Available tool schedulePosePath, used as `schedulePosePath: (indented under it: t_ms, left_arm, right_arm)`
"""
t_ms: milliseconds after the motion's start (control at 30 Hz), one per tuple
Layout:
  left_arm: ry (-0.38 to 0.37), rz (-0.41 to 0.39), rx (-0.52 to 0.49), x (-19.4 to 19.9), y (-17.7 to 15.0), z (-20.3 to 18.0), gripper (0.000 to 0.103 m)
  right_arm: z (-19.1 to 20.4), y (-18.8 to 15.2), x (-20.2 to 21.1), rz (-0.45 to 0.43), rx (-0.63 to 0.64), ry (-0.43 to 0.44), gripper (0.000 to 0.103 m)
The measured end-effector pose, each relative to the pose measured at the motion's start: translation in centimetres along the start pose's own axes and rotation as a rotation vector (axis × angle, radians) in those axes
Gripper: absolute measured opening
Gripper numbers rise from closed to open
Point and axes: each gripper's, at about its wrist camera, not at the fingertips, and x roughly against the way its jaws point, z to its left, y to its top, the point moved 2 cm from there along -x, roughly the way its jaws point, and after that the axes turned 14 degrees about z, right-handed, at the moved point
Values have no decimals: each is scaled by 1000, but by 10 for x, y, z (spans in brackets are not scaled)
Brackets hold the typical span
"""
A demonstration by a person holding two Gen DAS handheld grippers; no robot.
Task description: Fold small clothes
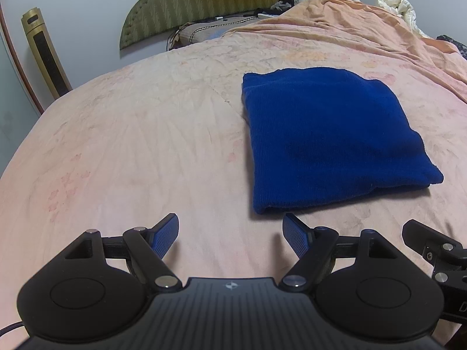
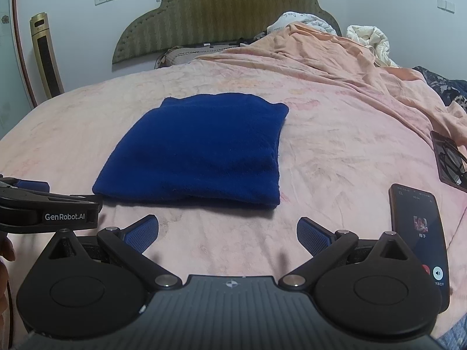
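- Left gripper [image 1: 230,234]: jaws spread wide, nothing between them, hovering low over the bed [image 1: 131,145] just short of the garment's near edge.
- Right gripper [image 2: 227,234]: same state, jaws apart and empty, just short of the same near edge, slightly to the right of the left one.
- Blue knit garment [image 2: 198,157]: lies flat mid-bed, already folded into a rough rectangle, several layers thick. Near edge is a rounded fold; layer edges show along its far side and at the corners.
- Handling, my read: soft, light, limp. No stiffness, so it will sag and unfold if lifted from one point. The knit looks grippy against the ribbed pads, so slip risk is low. Not fragile.
- Where to grip: the two near corners, one per gripper, pinching all layers together. Grabbing only the top layer would peel the stack open.
- Look: solid deep blue, fine ribbed texture, no visible print or buttons. What kind of garment it is can't be told from here.
- Phone [image 2: 418,233]: screen lit, on the bed beside the right gripper, clear of the garment. Keep the right side's swing away from it.
- Crumpled orange cover [image 2: 350,67] is bunched toward the far right of the bed, well apart from the work.
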Motion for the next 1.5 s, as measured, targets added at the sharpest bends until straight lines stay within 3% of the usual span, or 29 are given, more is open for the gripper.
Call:
schedulePosePath:
  t_ms: [1500]
  left_arm:
    - [-2, 28, -3, -8, 3, -1, 78]
  right_arm:
    - [1, 1, -3, 0, 15, 12, 102]
